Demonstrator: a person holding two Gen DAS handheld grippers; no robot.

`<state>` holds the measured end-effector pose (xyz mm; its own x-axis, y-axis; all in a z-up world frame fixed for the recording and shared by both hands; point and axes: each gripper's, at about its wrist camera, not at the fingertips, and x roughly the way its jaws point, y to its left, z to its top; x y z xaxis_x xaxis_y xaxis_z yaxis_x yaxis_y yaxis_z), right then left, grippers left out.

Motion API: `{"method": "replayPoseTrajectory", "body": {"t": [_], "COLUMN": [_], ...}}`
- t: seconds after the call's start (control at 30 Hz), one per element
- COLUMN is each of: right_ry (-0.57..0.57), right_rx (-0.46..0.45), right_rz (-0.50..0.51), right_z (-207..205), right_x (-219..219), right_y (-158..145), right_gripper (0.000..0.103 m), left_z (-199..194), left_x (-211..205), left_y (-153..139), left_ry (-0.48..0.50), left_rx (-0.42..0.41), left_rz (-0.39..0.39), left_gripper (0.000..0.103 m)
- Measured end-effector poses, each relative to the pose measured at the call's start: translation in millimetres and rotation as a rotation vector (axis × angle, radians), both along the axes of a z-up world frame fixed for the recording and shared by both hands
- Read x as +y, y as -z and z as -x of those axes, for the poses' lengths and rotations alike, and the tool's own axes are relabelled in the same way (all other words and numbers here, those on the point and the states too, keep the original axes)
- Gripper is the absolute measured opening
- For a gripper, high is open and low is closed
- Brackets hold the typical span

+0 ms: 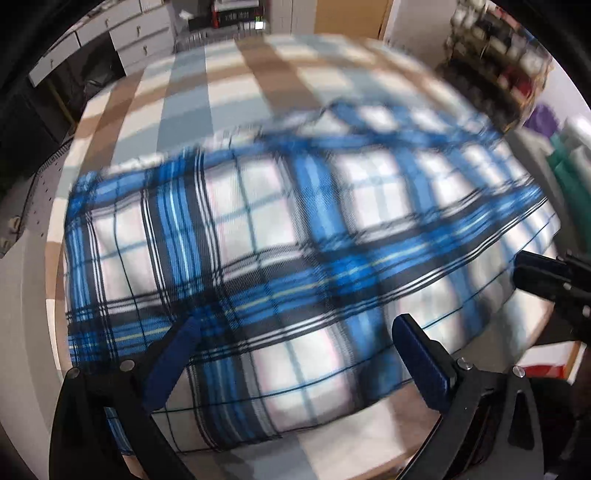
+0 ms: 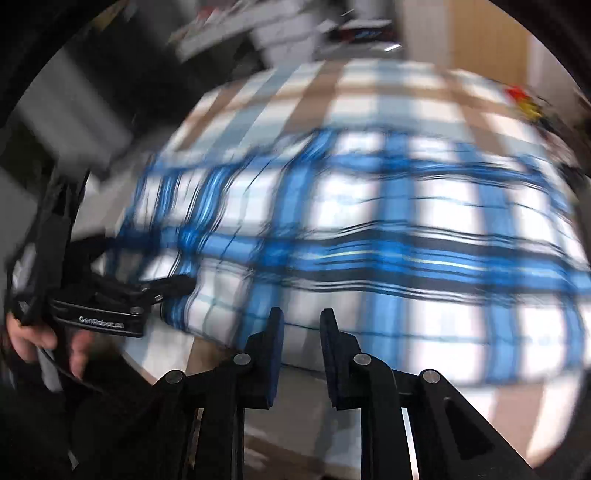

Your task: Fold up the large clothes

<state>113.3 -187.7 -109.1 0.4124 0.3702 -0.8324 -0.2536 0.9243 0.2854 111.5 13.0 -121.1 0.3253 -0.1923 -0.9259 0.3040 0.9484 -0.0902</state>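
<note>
Item: plaid garment (image 1: 280,236), long axis across counter (image 1: 229,85) | our left gripper (image 1: 295,354) spread over near hem | right gripper (image 2: 301,350) narrowly parted, empty, short of hem.

The only readable text is a white brand mark, "GenRobot.AI", printed along the black body of the left gripper (image 2: 177,284), seen at the lower left of the right wrist view; its last letters are blurred. Labels on the dark boxes (image 1: 236,16) at the top of the left wrist view are too blurred to read.
</note>
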Motion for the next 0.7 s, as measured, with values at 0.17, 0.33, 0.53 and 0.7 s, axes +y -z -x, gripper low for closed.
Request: {"method": "replayPoseTrajectory", "body": {"t": [0.17,0.33,0.53,0.7], "right_ry": [0.411,0.558,0.635,0.673], "right_rx": [-0.034,0.101,0.211,0.181], "right_rz": [-0.327,-0.487,-0.616,-0.646], "right_z": [39,45,20,-3], "right_x": [-129,-177,-186,-184], "right_y": [-2,30,61,63], "right_gripper": [0.074,0.074,0.074,0.081], "left_z": [1,-6,-14,-11], "left_x": [-33,-51,-51,-47], "left_y": [-5,5,18,20], "left_ry": [0.053,0.064,0.060,0.093], "left_rx": [-0.035,-0.009,0.043,0.036], "left_rz": [-0.009,-0.031,-0.064,-0.072], "left_gripper": [0.101,0.102,0.101,0.101]}}
